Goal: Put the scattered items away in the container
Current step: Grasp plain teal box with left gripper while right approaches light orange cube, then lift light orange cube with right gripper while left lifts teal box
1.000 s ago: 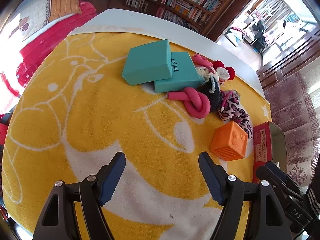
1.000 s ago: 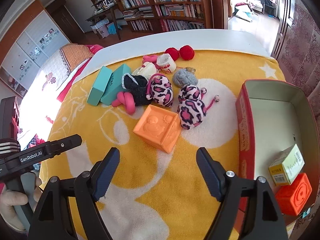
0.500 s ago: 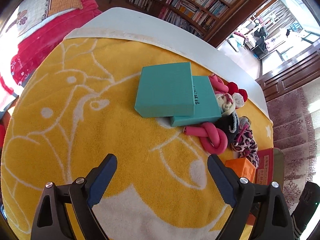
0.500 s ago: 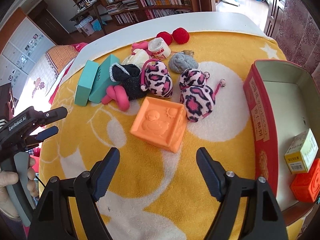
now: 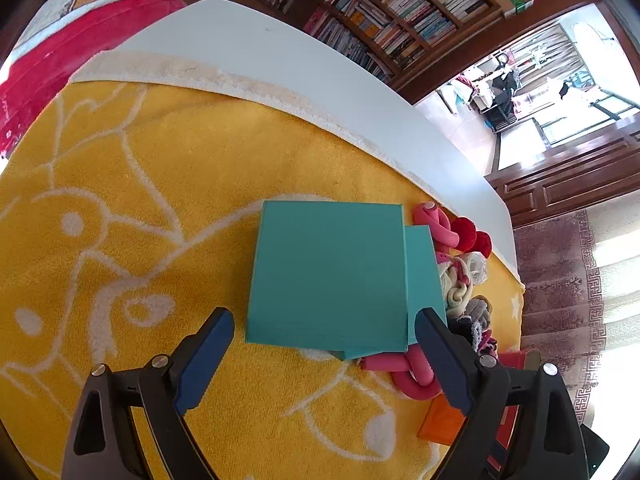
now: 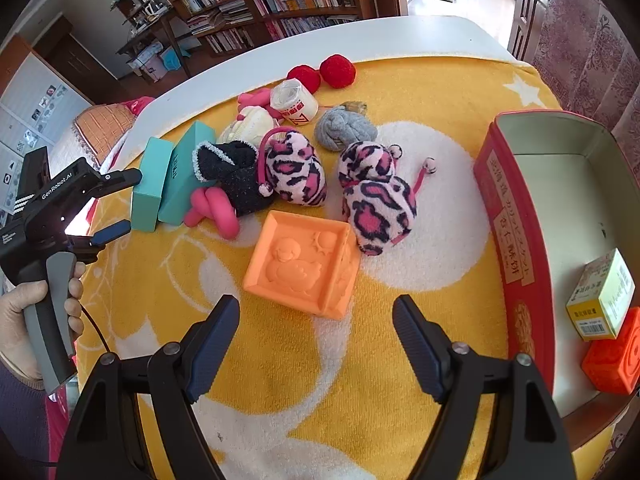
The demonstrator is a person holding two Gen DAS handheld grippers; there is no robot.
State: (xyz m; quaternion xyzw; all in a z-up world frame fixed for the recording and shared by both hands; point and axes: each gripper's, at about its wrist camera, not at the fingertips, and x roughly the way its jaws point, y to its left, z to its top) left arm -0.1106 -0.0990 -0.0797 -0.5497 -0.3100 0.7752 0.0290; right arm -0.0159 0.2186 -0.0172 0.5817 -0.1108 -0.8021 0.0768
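Now we have the left tongs [image 5: 324, 348] spread wide with nothing between the pads, their tips flanking the near edge of the teal box [image 5: 328, 276] at the centre of the left wrist frame. That box leans on a second teal box [image 5: 424, 276] just to its right, which touches the pink foam twist [image 5: 412, 376] at lower right. To grip well, we judge the pads should straddle only the upper box, clear of its neighbour, before closing. The right tongs [image 6: 316, 340] are spread and empty too, low in the right wrist frame, just short of the orange cube [image 6: 300, 268]. The red tin [image 6: 516, 216] stands at the right edge on the yellow towel [image 6: 420, 80] over the desk [image 6: 360, 36].
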